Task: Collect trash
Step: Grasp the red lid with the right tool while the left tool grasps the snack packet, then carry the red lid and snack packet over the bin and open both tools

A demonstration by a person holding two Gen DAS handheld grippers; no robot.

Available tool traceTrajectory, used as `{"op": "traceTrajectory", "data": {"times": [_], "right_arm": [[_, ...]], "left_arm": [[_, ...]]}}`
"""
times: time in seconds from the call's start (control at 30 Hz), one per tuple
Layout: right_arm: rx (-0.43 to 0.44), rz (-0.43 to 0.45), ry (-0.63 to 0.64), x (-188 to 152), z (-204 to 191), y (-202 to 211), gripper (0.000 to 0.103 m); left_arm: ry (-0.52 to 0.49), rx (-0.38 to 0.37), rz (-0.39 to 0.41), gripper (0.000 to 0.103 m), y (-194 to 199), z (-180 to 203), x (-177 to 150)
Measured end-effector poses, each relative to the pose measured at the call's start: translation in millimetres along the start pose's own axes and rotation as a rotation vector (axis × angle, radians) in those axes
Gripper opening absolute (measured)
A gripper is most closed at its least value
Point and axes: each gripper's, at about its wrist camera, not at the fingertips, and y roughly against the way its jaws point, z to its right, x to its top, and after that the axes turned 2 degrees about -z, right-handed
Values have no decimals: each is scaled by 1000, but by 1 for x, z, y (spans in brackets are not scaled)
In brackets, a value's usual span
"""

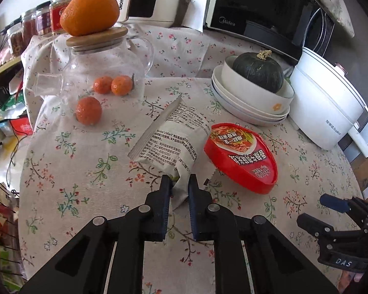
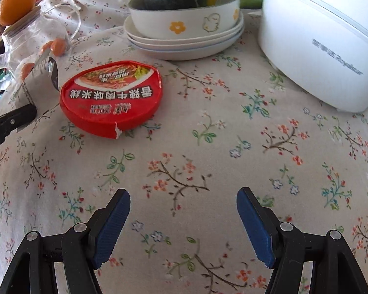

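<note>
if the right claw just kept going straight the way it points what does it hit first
Probably nothing soon: the open right claw faces bare floral tablecloth. Farther ahead, likely the stacked white plates; the red noodle lid lies left of that line. Depth is unclear.

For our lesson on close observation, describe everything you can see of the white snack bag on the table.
The snack bag is a whitish, crinkled plastic pouch printed with small black text, with a serrated sealed edge at its far end. It lies tilted on the flowered tablecloth, just left of the red noodle lid; whether they touch is unclear. The left tool is shut on its near end, pinching it narrow.
</note>
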Motion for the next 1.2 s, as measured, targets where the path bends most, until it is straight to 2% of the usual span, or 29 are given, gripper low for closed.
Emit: {"op": "traceTrajectory", "data": {"times": [0.23, 0.4, 0.63, 0.7, 0.77, 0.8, 0.87, 0.97, 1.03, 1.2], "right_arm": [[-14, 43, 156, 18, -67, -15, 76], [46, 53, 269, 16, -113, -23, 76], [-28, 82, 372, 15, -147, -38, 75], [-43, 99, 379, 17, -149, -39, 69], [-38, 109, 380, 19, -148, -38, 55], [-47, 118, 387, 21, -149, -38, 52], [-68, 142, 410, 21, -148, -33, 35], [-80, 161, 390, 25, -140, -22, 18], [-58, 157, 329, 29, -126, -12, 14], [40, 136, 151, 28, -75, 13, 14]], "left_arm": [[53, -37, -16, 14, 17, -46, -22], [68, -52, -19, 14, 17, -61, -28], [65, -68, -20, 14, 14, -65, -28], [65, -71, -21, 14, 14, -66, -29], [59, -70, -23, 14, 14, -65, -30], [57, -69, -23, 14, 15, -64, -30], [55, -68, -23, 14, 16, -63, -30], [51, -68, -22, 14, 19, -59, -30], [51, -72, -22, 14, 22, -56, -29], [16, -83, -21, 14, 36, -36, -31]]}}
